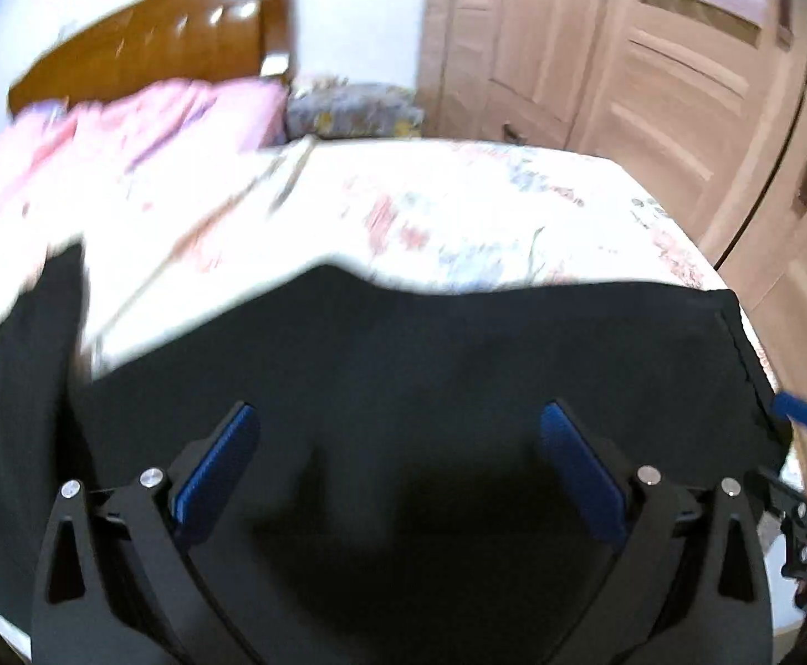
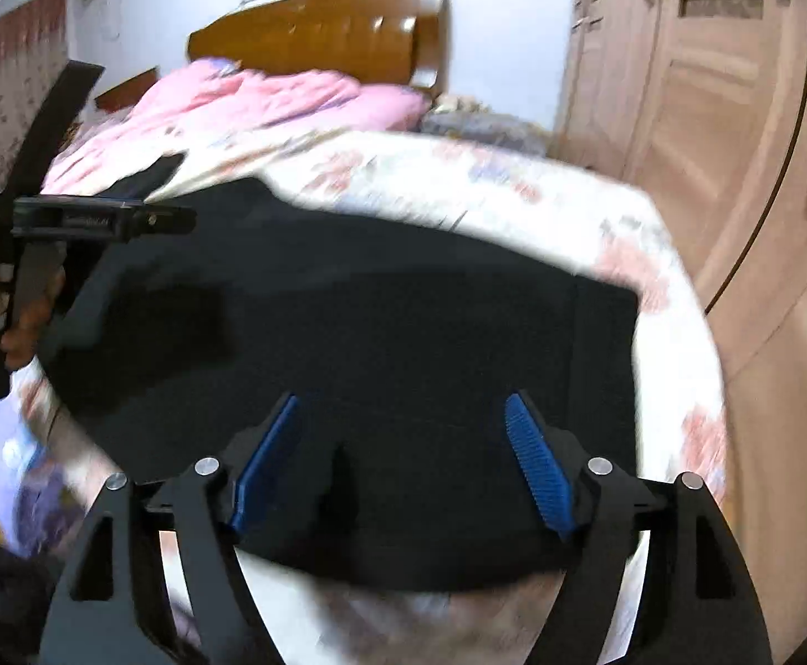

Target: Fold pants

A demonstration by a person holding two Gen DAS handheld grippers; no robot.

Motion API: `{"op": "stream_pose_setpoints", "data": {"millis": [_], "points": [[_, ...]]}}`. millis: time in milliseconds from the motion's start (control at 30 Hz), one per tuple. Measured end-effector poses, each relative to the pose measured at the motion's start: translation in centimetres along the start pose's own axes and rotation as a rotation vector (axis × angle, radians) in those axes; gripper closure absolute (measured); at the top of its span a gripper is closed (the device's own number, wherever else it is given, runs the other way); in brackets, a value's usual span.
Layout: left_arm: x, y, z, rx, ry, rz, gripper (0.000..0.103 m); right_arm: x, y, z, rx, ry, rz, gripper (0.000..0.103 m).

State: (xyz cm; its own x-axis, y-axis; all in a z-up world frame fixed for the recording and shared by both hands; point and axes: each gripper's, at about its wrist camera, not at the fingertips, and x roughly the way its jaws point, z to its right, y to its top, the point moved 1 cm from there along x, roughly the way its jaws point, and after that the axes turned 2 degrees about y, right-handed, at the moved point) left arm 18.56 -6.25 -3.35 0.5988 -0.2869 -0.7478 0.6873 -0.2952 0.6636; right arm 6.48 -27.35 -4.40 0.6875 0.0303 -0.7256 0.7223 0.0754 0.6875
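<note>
Black pants [image 1: 403, 366] lie spread flat on a floral bedsheet [image 1: 459, 205]; they also show in the right wrist view [image 2: 381, 310]. My left gripper [image 1: 401, 415] is open, its blue pads above the dark cloth and holding nothing. My right gripper [image 2: 401, 404] is open over the near edge of the pants, empty. The right gripper's blue pad shows at the right edge of the left wrist view [image 1: 800, 410]. The left gripper's body and the hand holding it show at the left of the right wrist view [image 2: 87, 219]. Both views are blurred.
A pink quilt [image 2: 248, 105] is heaped at the head of the bed below a wooden headboard [image 2: 326, 33]. A patterned pillow [image 1: 353, 111] lies beside it. Wooden wardrobe doors [image 1: 653, 66] stand along the right side of the bed.
</note>
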Motion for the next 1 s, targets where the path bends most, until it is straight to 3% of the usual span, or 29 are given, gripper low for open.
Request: {"op": "stream_pose_setpoints", "data": {"millis": [67,133,233,267,367,500,600,667,767,800,900,1000], "points": [[2.6,1.8,1.5,0.08,0.029,-0.032,0.002,1.6,0.9,0.9,0.007,-0.05,-0.035,0.028],[5.7,2.5,2.0,0.097,0.053,-0.079,0.002,2.9,1.0,1.9,0.013,-0.083,-0.08,0.026],[9.5,2.2,1.9,0.114,0.069,-0.125,0.001,4.0,-0.9,3.3,0.009,-0.143,-0.155,0.017],[9.8,2.1,1.6,0.102,0.048,-0.098,0.001,4.4,-2.0,4.2,0.025,-0.144,-0.174,0.014],[10.3,2.1,1.0,0.074,0.033,-0.062,0.001,4.0,-4.4,7.9,0.241,0.046,-0.138,0.012],[10.7,2.2,1.1,0.074,0.043,-0.051,0.001,3.7,-4.3,7.6,0.242,0.017,-0.137,0.012],[10.3,2.3,1.2,0.077,0.045,-0.045,0.001,2.3,-2.7,5.1,0.122,-0.114,-0.103,0.012],[8.8,2.3,1.3,0.076,0.056,-0.017,0.002,0.1,-1.2,2.8,0.04,-0.16,-0.009,0.011],[4.2,2.5,-0.2,0.058,0.066,0.107,0.002,-2.0,1.0,-0.9,-0.045,-0.09,0.079,0.011],[3.1,2.6,-1.4,0.044,0.11,0.116,0.002,-2.1,1.5,-2.0,-0.078,-0.076,0.089,0.011],[0.9,2.4,-6.7,-0.02,0.264,0.09,0.002,-0.4,3.0,-6.1,-0.178,-0.022,0.071,0.011],[-0.1,1.5,-12.2,-0.071,0.362,0.012,0.002,1.5,4.5,-9.7,-0.229,0.074,0.069,0.011]]}}
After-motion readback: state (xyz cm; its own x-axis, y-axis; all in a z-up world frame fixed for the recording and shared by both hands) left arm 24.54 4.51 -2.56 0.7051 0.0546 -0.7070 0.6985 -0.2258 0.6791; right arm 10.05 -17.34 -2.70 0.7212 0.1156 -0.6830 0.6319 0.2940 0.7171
